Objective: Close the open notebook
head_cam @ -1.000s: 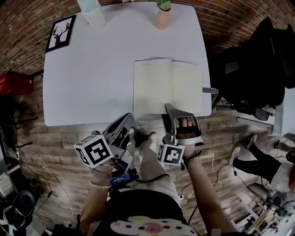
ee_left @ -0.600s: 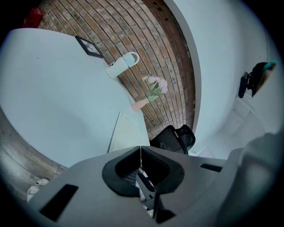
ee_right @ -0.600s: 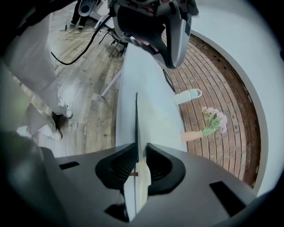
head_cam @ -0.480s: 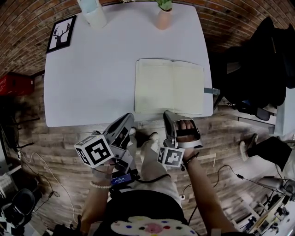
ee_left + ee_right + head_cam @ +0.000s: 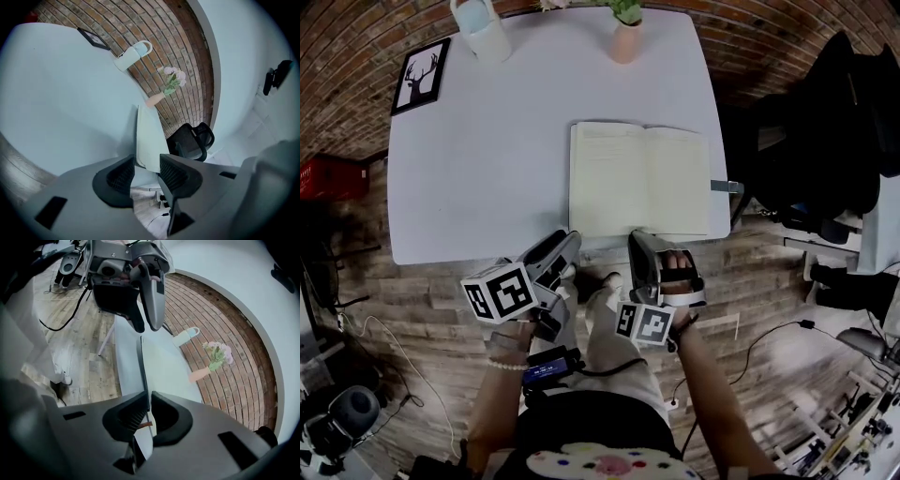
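Right gripper (image 5: 148, 398): jaws just closed, pinching the near edge of the notebook (image 5: 639, 180), right half.
Left gripper (image 5: 147, 161): jaws just opened partway, nothing between them, off the near edge of the table (image 5: 487, 141).
Risk, as I judge it: the pinch takes only loose pages, or the book slides off.
Notebook: open, pages up, at the table's near right corner. The spine points away and the spread runs along the near edge.
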The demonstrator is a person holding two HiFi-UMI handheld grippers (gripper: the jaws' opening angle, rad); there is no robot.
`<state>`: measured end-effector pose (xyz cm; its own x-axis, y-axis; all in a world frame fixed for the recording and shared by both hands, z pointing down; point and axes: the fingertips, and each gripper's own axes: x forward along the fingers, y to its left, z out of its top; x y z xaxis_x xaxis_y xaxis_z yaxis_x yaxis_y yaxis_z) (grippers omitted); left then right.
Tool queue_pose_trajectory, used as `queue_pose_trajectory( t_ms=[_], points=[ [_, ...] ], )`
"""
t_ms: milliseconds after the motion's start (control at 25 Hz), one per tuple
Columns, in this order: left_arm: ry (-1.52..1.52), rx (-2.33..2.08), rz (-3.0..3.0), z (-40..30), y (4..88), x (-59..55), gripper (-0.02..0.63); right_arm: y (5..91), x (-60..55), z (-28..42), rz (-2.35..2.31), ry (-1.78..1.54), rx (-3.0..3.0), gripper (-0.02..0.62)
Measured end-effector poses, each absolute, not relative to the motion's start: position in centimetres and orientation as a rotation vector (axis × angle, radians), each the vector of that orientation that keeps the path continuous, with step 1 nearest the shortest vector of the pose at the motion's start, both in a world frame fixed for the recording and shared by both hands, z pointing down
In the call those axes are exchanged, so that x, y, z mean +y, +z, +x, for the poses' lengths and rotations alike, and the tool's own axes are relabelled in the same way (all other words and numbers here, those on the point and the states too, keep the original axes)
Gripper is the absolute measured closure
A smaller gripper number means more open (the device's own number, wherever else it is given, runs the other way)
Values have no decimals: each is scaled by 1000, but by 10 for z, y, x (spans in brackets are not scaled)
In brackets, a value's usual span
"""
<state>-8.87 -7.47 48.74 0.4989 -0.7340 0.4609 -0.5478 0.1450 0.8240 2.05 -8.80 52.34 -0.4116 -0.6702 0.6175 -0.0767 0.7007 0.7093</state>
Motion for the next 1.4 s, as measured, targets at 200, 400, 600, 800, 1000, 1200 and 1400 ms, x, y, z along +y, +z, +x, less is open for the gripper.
queue_pose_trajectory(
  t_ms=[200,400,600,800,1000,1200,1400],
  points=[
    [-173,-1165,1514,-86,499,-87,440,522,-88,21,593,-723,-1918,543],
    [-127,-1161,1537,-82,505,-93,496,522,-88,20,615,-702,-1930,543],
    [-149,-1147,1564,-80,493,-95,546,523,-88,19,634,-661,-1948,541],
    [-166,-1131,1603,-74,475,-97,560,519,-86,18,683,-570,-1990,467],
    [-168,-1117,1646,-66,460,-100,563,510,-85,17,717,-510,-2033,413],
    [-167,-1102,1676,-58,449,-102,561,496,-88,10,763,-495,-2077,411],
    [-178,-1074,1714,-48,437,-105,560,486,-95,8,806,-492,-2091,411]
  ],
)
